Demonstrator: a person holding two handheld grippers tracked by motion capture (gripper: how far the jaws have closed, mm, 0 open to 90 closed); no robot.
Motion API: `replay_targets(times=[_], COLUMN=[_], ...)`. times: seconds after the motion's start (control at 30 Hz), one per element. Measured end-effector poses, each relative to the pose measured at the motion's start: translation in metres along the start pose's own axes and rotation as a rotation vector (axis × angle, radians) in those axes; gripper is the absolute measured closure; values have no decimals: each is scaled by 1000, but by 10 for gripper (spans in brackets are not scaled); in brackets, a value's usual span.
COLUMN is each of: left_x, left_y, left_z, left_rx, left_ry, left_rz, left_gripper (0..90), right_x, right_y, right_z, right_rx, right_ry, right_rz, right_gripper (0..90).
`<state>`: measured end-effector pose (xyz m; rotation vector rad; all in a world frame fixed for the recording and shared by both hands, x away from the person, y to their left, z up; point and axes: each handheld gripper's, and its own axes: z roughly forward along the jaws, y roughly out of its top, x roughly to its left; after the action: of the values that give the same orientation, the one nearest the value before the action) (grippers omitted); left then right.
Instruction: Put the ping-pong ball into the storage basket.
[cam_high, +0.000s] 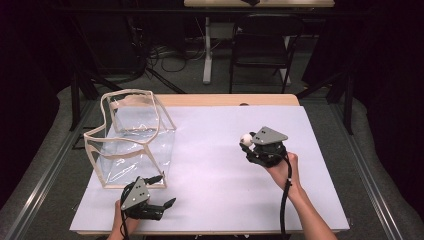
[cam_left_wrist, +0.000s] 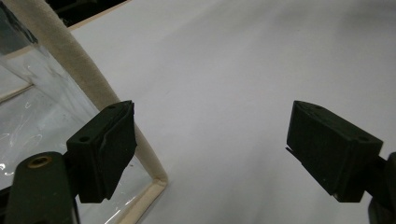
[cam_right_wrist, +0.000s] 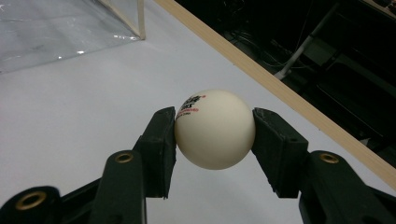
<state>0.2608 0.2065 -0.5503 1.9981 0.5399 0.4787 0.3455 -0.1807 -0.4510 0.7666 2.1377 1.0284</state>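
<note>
A white ball is gripped in the right hand-held gripper, apart from a clear bag on a white desk.

The desk (cam_high: 215, 195) is covered in white, and the clear bag (cam_high: 131, 137), trimmed in beige, is used as the landmark at its far left. The left hand-held gripper (cam_high: 166, 191) is held just in front of the bag, jaws spread wide with nothing between them; one jaw is seen just beside the bag's beige corner edge. The right hand-held gripper (cam_high: 244, 143) is held well to the right of the bag, closed on the ball (cam_right_wrist: 215, 129), which is pressed between both pads above the desk and carries small print.
</note>
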Motion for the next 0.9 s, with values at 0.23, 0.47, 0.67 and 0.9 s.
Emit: replay_targets(times=[0.23, 0.47, 0.67, 0.9], left_x=[0, 0, 0, 0], left_y=[0, 0, 0, 0], left_z=[0, 0, 0, 0], left_rx=[0, -1, 0, -3], left_ry=[0, 0, -1, 0], left_rz=[2, 1, 0, 1], left_gripper=[162, 162, 162, 162], right_x=[0, 2, 1, 0], right_y=[6, 11, 14, 18], right_z=[2, 6, 8, 10], right_rx=[-11, -13, -15, -21], right_ry=[7, 9, 10, 16], right_rz=[-6, -17, -24, -23], right_gripper=[506, 506, 506, 506])
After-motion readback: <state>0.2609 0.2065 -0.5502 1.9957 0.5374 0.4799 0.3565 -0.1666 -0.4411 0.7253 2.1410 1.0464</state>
